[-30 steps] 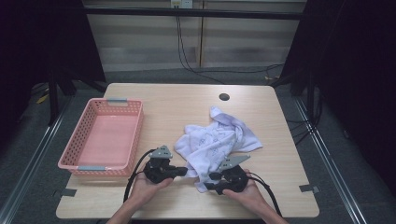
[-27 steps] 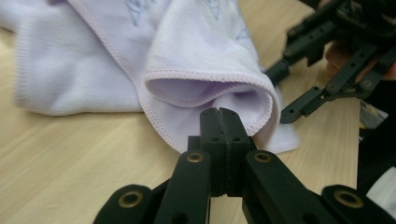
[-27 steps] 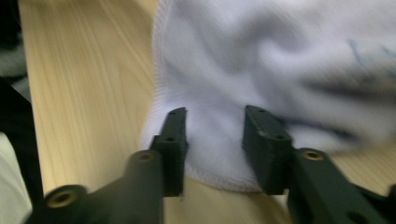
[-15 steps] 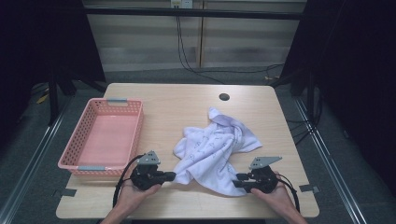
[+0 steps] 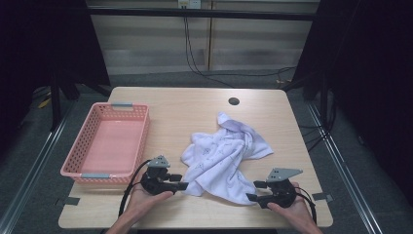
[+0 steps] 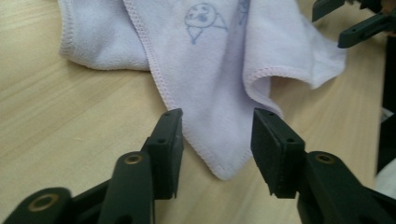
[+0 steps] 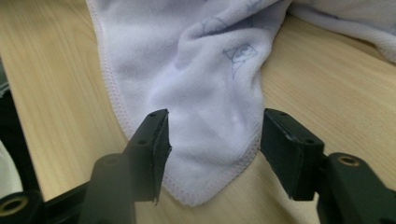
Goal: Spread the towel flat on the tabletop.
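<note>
A white towel (image 5: 224, 156) with small blue drawings lies crumpled on the wooden table (image 5: 195, 107). My left gripper (image 5: 184, 182) sits at the towel's front left corner. In the left gripper view that corner (image 6: 224, 158) lies flat between the jaws of the left gripper (image 6: 217, 135), which have just been opening and no longer press on it. My right gripper (image 5: 252, 190) is at the front right corner. There too a towel corner (image 7: 205, 182) rests loose between the parted jaws of the right gripper (image 7: 215, 140), which have just been opening.
An empty pink mesh basket (image 5: 141, 141) stands at the table's left side, close to my left hand. A round cable hole (image 5: 234, 101) is near the far edge. Dark floor and cables surround the table.
The two grippers were close together at the towel's front edge; the right one has moved off to the right and the left one slightly left, drawing the front edge out wider. Both jaw pairs have opened.
</note>
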Action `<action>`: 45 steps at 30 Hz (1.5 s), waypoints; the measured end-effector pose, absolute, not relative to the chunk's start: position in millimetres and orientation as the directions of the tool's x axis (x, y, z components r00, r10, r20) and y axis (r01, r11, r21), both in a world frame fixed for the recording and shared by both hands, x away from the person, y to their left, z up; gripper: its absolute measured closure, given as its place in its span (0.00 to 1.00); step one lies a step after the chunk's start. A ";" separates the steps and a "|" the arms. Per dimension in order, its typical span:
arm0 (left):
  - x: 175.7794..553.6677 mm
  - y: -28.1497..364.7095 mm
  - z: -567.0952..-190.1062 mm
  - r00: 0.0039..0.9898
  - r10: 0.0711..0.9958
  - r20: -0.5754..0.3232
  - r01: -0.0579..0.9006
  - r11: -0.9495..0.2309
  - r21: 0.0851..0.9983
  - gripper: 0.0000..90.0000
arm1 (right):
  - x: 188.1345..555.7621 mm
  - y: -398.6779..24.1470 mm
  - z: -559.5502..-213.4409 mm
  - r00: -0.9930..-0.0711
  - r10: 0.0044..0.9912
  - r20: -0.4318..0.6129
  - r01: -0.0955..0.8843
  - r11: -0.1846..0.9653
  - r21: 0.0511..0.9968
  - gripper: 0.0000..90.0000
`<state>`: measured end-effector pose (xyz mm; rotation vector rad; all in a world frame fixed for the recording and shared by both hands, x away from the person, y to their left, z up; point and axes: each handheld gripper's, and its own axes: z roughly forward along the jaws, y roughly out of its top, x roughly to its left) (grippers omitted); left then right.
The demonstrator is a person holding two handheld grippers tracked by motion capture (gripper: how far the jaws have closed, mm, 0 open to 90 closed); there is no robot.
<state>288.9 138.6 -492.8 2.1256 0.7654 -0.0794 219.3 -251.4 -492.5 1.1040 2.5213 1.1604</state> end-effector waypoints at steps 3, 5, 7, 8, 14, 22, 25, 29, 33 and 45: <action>294.8 131.0 -499.9 0.822 0.489 -0.292 0.535 -0.486 0.691 0.50 | 225.8 -244.7 -499.2 -0.732 0.665 0.150 0.559 0.460 0.689 0.43; 295.2 129.6 -500.0 0.825 0.489 -0.284 0.529 -0.489 0.693 0.48 | 227.8 -240.9 -499.6 -0.735 0.664 0.137 0.550 0.466 0.693 0.44; 292.7 123.4 -500.3 0.832 0.488 -0.263 0.513 -0.499 0.698 0.48 | 228.0 -236.5 -499.8 -0.739 0.666 0.100 0.530 0.484 0.696 0.53; 290.5 121.5 -500.1 0.843 0.479 -0.244 0.495 -0.516 0.699 0.51 | 227.8 -234.5 -499.8 -0.739 0.670 0.077 0.520 0.493 0.698 0.59; 278.2 109.7 -498.6 0.896 0.397 -0.199 0.416 -0.594 0.688 0.96 | 231.6 -233.0 -498.8 -0.733 0.658 0.170 0.570 0.458 0.682 0.92; 288.8 142.7 -470.5 0.845 0.448 -0.292 0.484 -0.411 0.772 0.98 | 251.6 -270.9 -477.7 -0.672 0.682 0.288 0.614 0.296 0.732 0.94; 290.2 152.1 -453.2 0.840 0.454 -0.296 0.476 -0.355 0.805 0.97 | 256.9 -284.1 -467.7 -0.649 0.680 0.342 0.621 0.214 0.754 0.94; 297.9 159.5 -435.2 0.832 0.458 -0.313 0.474 -0.295 0.829 0.98 | 262.3 -292.2 -446.5 -0.648 0.686 0.330 0.601 0.195 0.775 0.94; 305.2 165.6 -418.6 0.826 0.465 -0.318 0.465 -0.245 0.851 0.98 | 274.9 -305.7 -422.5 -0.631 0.700 0.335 0.566 0.121 0.815 0.95; 338.8 181.1 -346.4 0.809 0.513 -0.286 0.410 -0.145 0.901 0.98 | 314.0 -309.3 -342.3 -0.622 0.733 0.276 0.451 0.047 0.891 0.95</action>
